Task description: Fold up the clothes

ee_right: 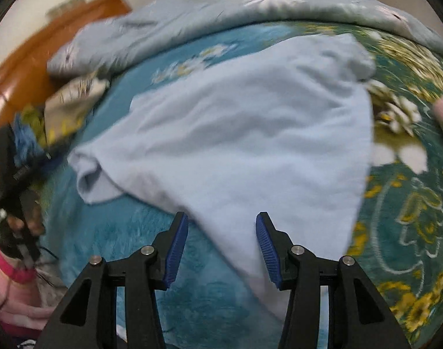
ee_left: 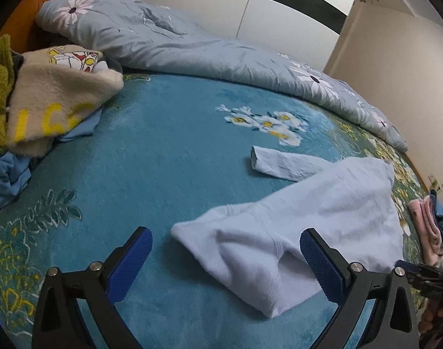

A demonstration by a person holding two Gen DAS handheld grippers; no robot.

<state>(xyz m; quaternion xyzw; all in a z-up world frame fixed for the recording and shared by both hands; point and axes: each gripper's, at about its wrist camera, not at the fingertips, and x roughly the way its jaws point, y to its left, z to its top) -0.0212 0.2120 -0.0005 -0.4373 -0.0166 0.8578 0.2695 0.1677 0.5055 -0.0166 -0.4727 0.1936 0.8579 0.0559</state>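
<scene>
I am holding my left hand-held gripper [ee_left: 226, 250] wide open over the bed [ee_left: 163, 160], its blue pads [ee_left: 128, 264] clear of the cloth; the near edge of the pale blue garment [ee_left: 294, 221] is lying between them, and nothing is being gripped. The garment is lying spread on the teal flowered bedcover, toward 3 o'clock in the left wrist view, with one sleeve [ee_left: 282, 163] stretching out toward 12 o'clock. My right hand-held gripper [ee_right: 222, 247] is standing about half open, with the garment's lower corner [ee_right: 250, 250] lying between the jaws, not pinched as far as I can tell. A heap of unfolded clothes [ee_left: 55, 101] is sitting at 10 o'clock, a grey-blue quilt [ee_left: 192, 43] is bunching at 12 o'clock, and a folded pink stack [ee_left: 428, 226] is lying at 3 o'clock.
</scene>
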